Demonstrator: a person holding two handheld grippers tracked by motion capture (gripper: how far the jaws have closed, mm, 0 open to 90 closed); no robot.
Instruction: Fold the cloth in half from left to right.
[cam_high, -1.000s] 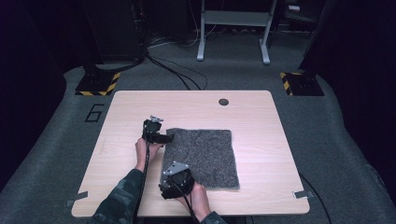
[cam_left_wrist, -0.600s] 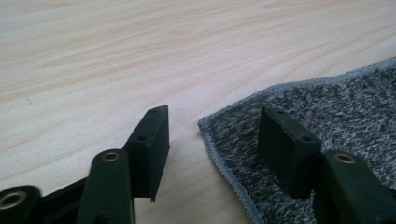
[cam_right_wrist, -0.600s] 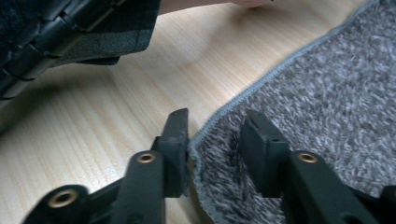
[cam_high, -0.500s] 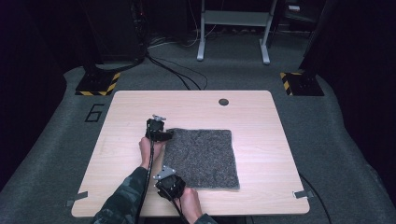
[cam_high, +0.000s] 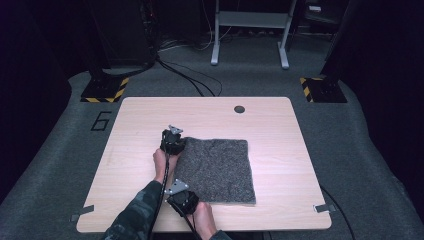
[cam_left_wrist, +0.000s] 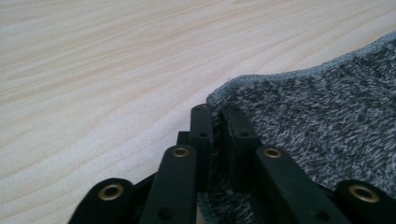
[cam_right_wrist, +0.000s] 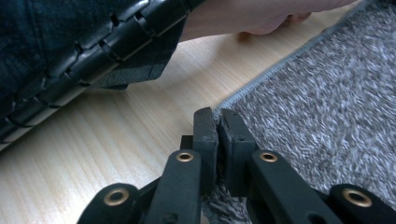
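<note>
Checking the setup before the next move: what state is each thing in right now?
Grey cloth: flat on the table, its two left corners pinched.
Left gripper: shut on the cloth's far left corner.
Right gripper: shut on the cloth's near left corner.

Both grippers — left gripper (cam_high: 172, 141) ahead, right gripper (cam_high: 183, 201) nearer — have just closed their jaws, apparently fully.
</note>
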